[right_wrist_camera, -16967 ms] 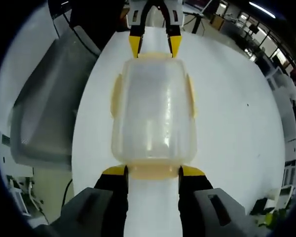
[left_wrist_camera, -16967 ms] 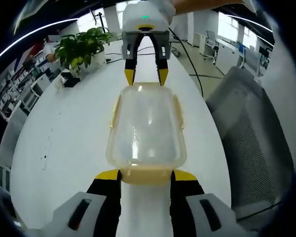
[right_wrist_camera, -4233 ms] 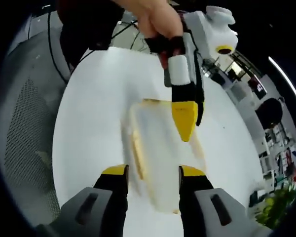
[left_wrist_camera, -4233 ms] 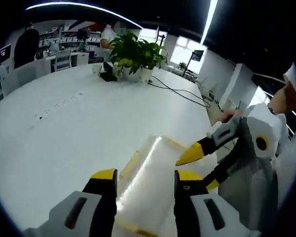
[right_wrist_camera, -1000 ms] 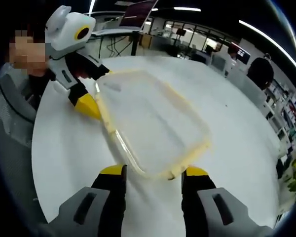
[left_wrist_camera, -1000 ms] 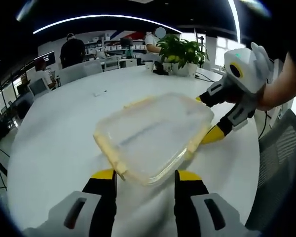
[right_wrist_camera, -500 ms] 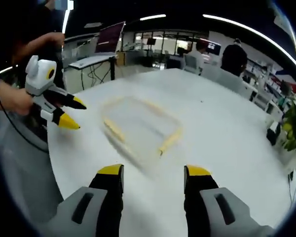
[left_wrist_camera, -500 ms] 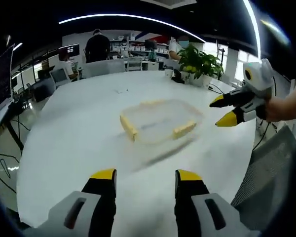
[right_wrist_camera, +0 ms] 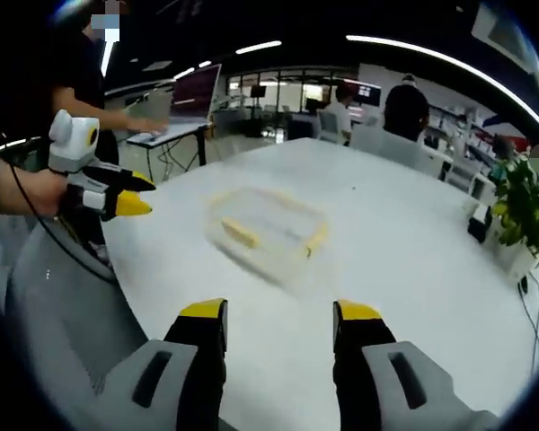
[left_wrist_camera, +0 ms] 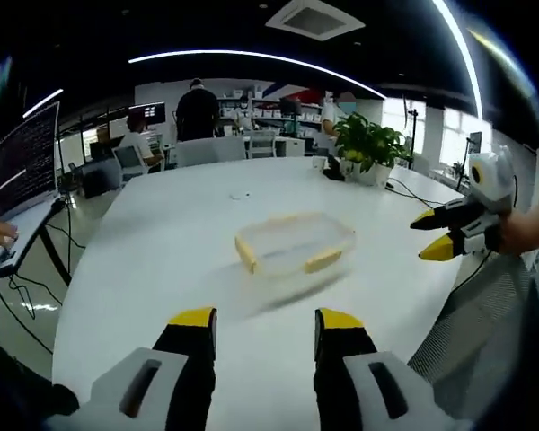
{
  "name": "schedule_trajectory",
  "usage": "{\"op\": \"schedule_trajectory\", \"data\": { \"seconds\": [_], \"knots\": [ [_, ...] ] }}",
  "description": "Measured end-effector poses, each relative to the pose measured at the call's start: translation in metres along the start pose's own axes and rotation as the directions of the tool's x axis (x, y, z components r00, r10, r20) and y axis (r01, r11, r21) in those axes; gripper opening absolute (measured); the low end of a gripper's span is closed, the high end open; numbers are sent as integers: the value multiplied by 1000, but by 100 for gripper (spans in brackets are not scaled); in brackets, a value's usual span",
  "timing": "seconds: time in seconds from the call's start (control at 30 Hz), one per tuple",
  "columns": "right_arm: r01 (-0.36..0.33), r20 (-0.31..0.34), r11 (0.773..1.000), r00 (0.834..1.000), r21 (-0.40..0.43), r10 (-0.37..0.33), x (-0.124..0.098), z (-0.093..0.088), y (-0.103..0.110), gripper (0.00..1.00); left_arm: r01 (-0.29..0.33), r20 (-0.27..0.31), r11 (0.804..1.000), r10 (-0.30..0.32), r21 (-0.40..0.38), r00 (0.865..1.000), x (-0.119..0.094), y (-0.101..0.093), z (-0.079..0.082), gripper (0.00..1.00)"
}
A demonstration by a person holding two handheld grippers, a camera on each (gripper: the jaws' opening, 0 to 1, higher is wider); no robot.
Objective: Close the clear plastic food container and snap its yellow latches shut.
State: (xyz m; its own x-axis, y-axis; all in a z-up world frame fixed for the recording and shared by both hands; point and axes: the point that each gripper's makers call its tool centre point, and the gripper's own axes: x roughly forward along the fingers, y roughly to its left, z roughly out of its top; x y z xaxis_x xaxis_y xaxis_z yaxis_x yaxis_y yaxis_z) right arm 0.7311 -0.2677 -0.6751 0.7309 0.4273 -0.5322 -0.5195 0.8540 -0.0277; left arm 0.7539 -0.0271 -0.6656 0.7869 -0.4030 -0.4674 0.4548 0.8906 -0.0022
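Both grippers are well back from the clear plastic food container, which sits alone on the white round table, short of the potted plant at the far edge. The left gripper and right gripper each have their jaws apart and empty. From here the work looks finished or close to it, so the sensible step is a check: view each side before leaving, and press down any yellow latch that stands proud rather than flush. The container looks shallow and rectangular with rounded corners, its lid apparently seated; motion blur hides whether every latch is fully snapped
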Motion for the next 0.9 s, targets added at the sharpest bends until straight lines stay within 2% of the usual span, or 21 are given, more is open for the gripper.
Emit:
{"op": "schedule_trajectory", "data": {
  "seconds": [0.13, 0.27, 0.33, 0.37, 0.4, 0.6, 0.73, 0.9],
  "knots": [
    [24, 21, 1000, 1000, 1, -24, -11, -1, 2, 42, -10, 8, 1000, 10, -9, 1000, -10, -3, 1, 36],
    [37, 47, 999, 998, -4, -37, -15, 8, 0, 41, -36, 65, 999, 35, 6, 997, -17, -4, 7, 35],
    [48, 54, 999, 997, -15, -47, -18, 8, 0, 41, -51, 65, 999, 50, 7, 997, -16, -2, 8, 33],
    [49, 56, 999, 997, -17, -48, -19, 8, 1, 41, -62, 83, 998, 62, 2, 995, -16, 0, 11, 33],
    [46, 63, 999, 997, -20, -45, -20, 8, 2, 41, -77, 95, 997, 74, 26, 993, -16, 0, 12, 33],
    [74, 87, 996, 994, -44, -70, -21, 11, -1, 41, -107, 27, 990, 105, 88, 994, -9, 0, 2, 34],
    [85, 93, 996, 992, -37, -82, -22, 12, -3, 41, -133, 27, 985, 131, 113, 991, -10, 5, 1, 34],
    [103, 83, 994, 992, -39, -100, -23, 9, -7, 42, -165, 23, 981, 163, 99, 986, -11, 10, 1, 36]
  ]
}}
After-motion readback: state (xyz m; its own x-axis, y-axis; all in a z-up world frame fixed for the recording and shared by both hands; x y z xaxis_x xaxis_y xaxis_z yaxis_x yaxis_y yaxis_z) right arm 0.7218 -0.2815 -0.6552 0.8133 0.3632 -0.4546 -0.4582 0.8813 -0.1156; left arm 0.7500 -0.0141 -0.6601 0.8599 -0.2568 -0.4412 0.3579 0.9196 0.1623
